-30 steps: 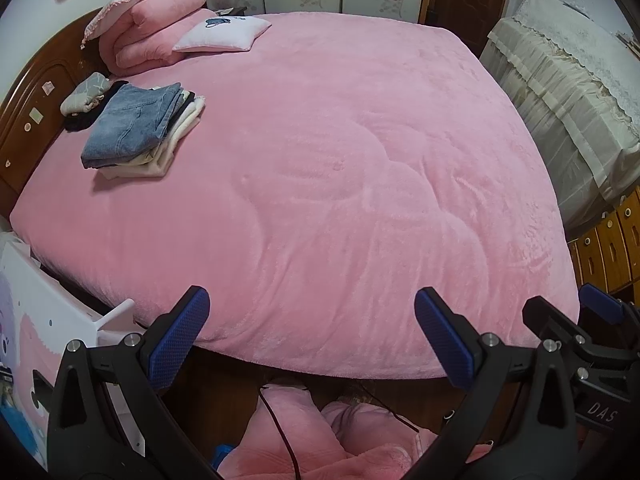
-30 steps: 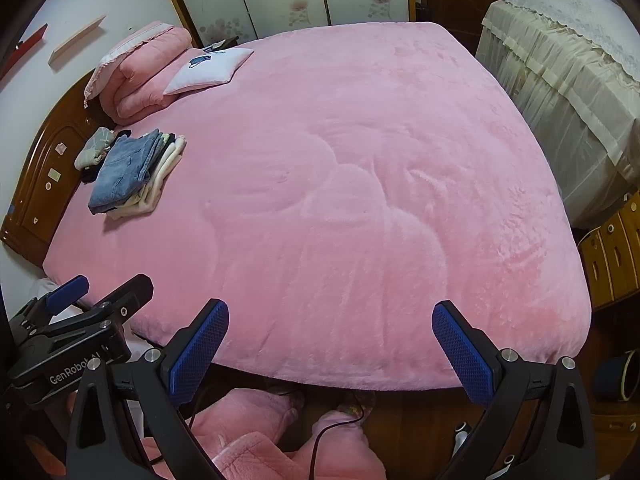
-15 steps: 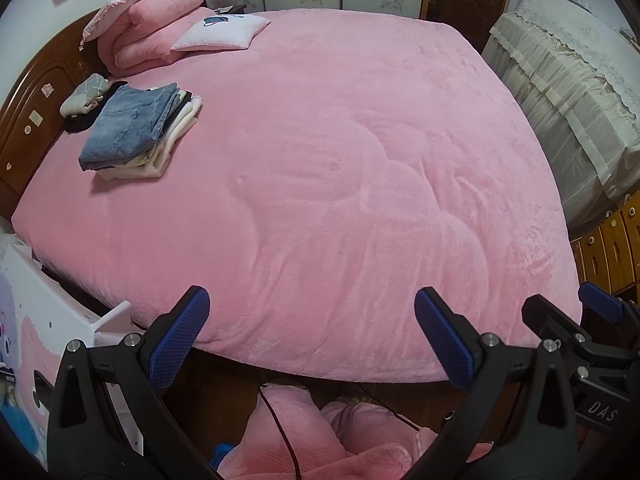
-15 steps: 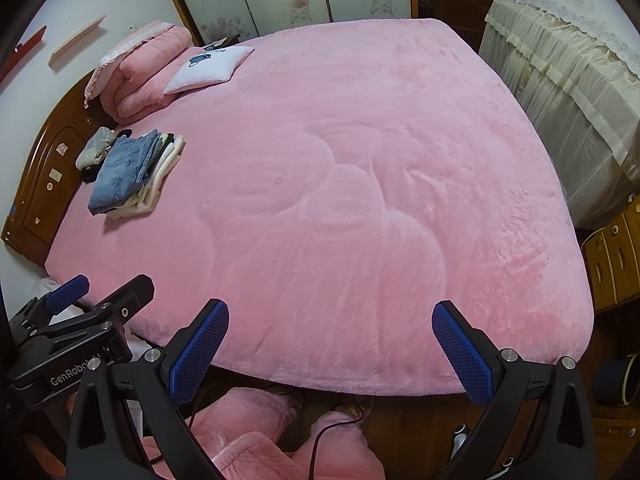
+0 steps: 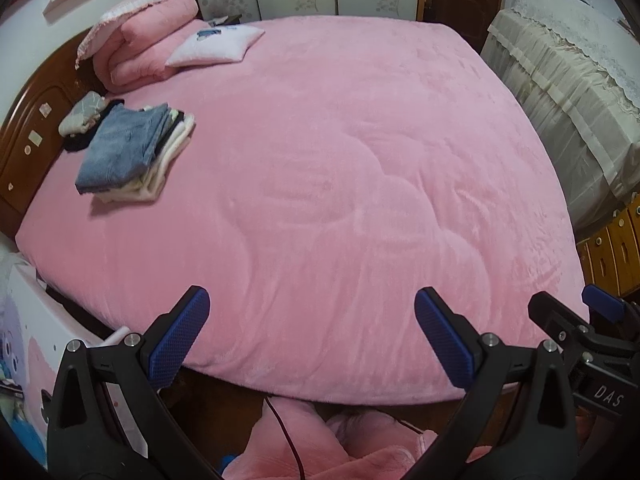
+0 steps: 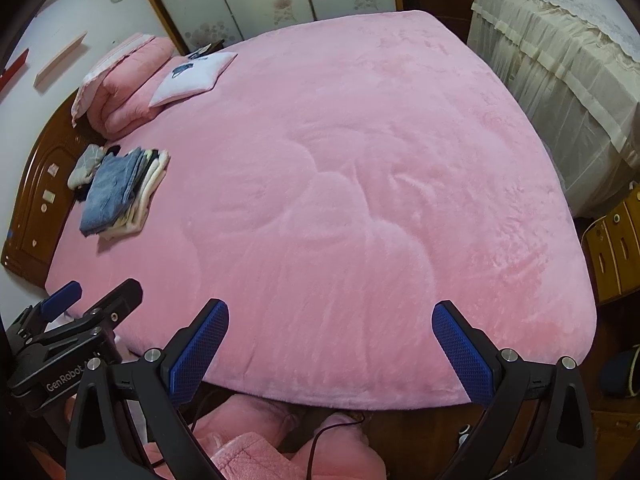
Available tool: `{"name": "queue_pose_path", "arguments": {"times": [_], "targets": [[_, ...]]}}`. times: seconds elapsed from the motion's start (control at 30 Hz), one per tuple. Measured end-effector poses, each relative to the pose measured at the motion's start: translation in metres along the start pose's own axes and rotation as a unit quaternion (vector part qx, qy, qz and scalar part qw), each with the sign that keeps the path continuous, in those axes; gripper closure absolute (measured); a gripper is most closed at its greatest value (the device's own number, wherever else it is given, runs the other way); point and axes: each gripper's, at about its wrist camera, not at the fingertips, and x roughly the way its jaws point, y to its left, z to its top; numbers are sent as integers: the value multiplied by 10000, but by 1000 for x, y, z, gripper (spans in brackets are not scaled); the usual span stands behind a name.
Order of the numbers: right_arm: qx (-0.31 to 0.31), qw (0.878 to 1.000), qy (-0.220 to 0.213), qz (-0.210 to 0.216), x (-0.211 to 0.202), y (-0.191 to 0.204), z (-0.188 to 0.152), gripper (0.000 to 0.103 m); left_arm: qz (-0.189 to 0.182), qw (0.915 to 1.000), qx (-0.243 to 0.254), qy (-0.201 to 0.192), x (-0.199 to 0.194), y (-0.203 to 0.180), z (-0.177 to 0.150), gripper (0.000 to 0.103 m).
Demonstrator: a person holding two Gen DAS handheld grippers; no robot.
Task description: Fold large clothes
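Clothes (image 5: 132,152): folded stack by headboard (image 5: 28,140).
Left gripper (image 5: 312,332): I hold it over bed (image 5: 340,168) edge, wide open, empty.
Right gripper (image 6: 330,344): same pose, wide open, empty.

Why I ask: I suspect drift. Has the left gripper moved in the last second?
Yes. The left gripper tipped slightly upward or forward: the bed's near edge sits lower.

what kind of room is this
Most likely a home bedroom. A large bed under a pink plush blanket fills the view, backed by a carved wooden headboard. A pillow and a stack of folded clothes lie on the bed near the headboard.
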Motion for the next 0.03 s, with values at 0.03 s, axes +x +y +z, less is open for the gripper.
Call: {"name": "queue_pose_path", "arguments": {"times": [0.03], "targets": [[23,10000,0,-2,2,-3,3,0,8,10000,24,-40,0,-1,3,1]]}}
